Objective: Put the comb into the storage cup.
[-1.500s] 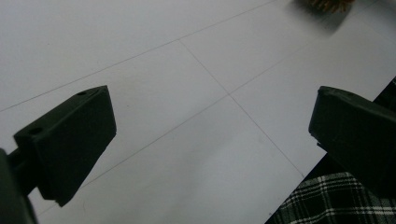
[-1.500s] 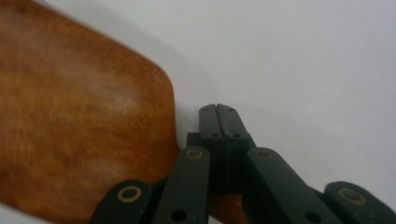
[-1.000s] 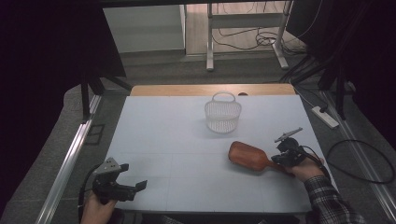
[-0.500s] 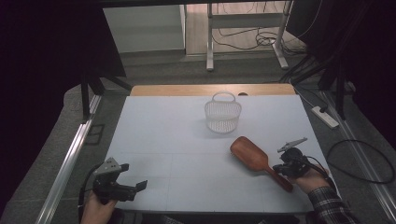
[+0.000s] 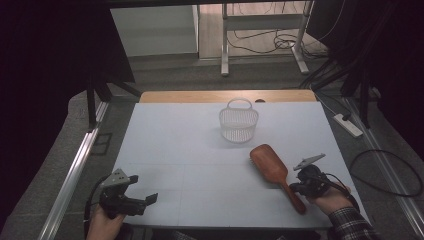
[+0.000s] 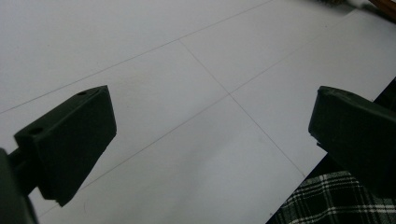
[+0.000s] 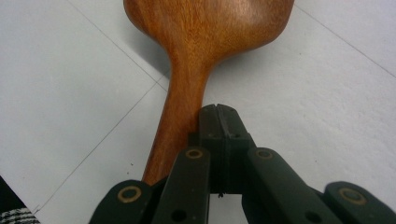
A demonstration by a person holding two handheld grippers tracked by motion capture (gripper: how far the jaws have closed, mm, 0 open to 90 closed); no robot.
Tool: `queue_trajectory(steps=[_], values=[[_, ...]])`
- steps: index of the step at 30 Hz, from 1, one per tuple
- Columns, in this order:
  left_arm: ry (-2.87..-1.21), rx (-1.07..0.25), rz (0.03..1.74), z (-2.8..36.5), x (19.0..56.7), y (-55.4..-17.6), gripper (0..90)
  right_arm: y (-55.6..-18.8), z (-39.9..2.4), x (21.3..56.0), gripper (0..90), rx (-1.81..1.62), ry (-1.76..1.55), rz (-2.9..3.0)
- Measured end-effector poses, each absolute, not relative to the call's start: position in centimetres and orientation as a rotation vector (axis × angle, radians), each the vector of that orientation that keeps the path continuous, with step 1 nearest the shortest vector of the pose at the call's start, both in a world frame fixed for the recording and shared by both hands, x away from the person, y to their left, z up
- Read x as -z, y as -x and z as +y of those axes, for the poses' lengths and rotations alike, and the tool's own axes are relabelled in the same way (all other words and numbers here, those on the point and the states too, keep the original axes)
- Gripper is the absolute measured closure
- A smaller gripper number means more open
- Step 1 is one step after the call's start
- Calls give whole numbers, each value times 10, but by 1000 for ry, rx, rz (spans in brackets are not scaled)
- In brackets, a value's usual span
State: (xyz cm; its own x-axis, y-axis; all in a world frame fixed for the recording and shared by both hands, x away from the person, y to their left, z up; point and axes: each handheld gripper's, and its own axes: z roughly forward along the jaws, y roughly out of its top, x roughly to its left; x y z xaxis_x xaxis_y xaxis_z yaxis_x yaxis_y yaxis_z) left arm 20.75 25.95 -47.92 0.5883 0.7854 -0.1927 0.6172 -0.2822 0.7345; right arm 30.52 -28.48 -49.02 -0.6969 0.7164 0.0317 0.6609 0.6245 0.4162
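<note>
**Closed jaws against a wooden brush handle**

While the left gripper (image 5: 131,199) sat at the near left corner of the white table (image 5: 190,150), its jaws stood wide apart with nothing between them; in the left gripper view only bare tabletop and thin pencil-like lines lay in the gap, with a patch of plaid sleeve (image 6: 327,200) at the lower edge.

The right gripper (image 7: 218,114) was at the near right side of the table, held in a hand (image 5: 330,200) with a plaid cuff. Its jaws were fully closed, pad against pad, and held nothing. In the right gripper view the closed tips lay just beside the handle of the wooden brush (image 7: 205,42), touching or almost touching its right flank; contact could not be told for certain.

The wooden brush lay flat on the table in the high view (image 5: 270,162), its oval head pointing away from the person and toward the middle, its handle running back toward the right gripper (image 5: 300,189). A white wire basket (image 5: 239,122) stood upright farther off, near the far edge, well apart from the brush head.
</note>
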Motion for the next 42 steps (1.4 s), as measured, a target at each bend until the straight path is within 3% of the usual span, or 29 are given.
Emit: queue_trajectory(steps=[4,8,21,34,42], values=[[-2003,-262,1115,259,479,-207,10,-305,-289,483,893,-657,-1164,2660],[-2005,-263,1113,259,479,-207,10,-301,-292,475,794,-695,-1159,2613],[-2006,-263,1113,259,479,-207,11,-293,-291,463,351,-748,-1186,2512],[-2008,-263,1112,259,479,-208,11,-291,-284,458,28,-820,-1200,2508],[-2008,-263,1112,259,479,-208,11,-293,-277,458,0,-837,-1187,2503]])
